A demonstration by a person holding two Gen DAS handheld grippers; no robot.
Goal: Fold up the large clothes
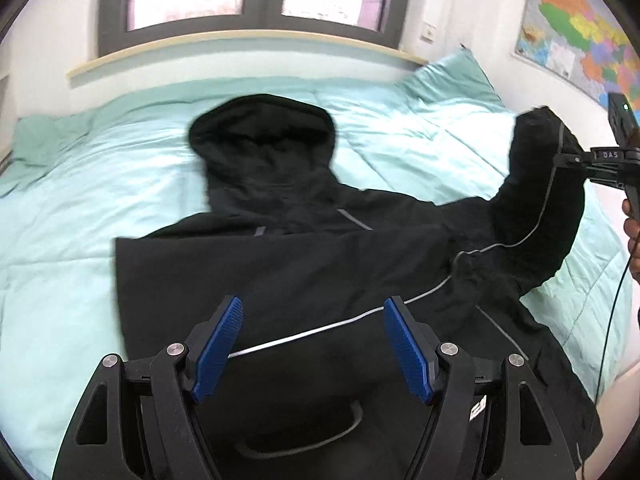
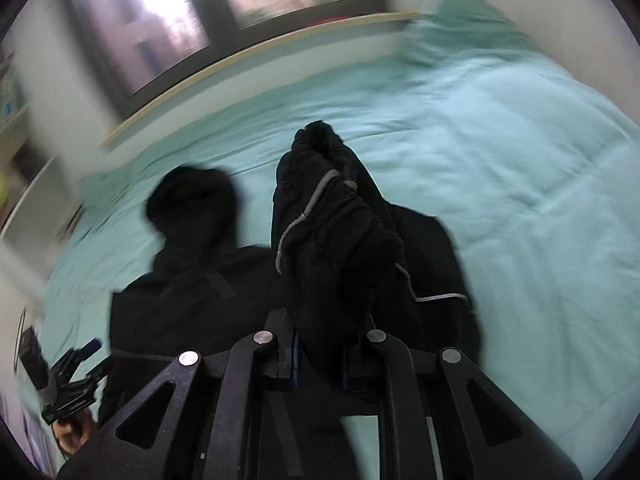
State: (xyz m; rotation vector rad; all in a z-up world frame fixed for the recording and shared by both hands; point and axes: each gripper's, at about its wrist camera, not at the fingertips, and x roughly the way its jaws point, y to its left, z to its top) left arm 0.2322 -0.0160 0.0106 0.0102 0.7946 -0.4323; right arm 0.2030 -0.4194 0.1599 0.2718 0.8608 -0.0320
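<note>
Blue pads [image 1: 218,344] of my left gripper [image 1: 312,346] spread, empty, over black hooded jacket [image 1: 280,272] on bed [image 1: 60,208]. My right gripper [image 2: 320,354] pinched raised sleeve [image 2: 332,240]. Risk: thick bunched sleeve slipping out, fold landing crooked.

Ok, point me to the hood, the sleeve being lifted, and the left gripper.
hood [image 1: 262,136]: left wrist view, middle of its panel.
lifted sleeve [image 2: 332,216]: right wrist view, bunched cloth above the jaws.
left gripper [image 1: 314,312]: left wrist view, between the blue pads.
</note>
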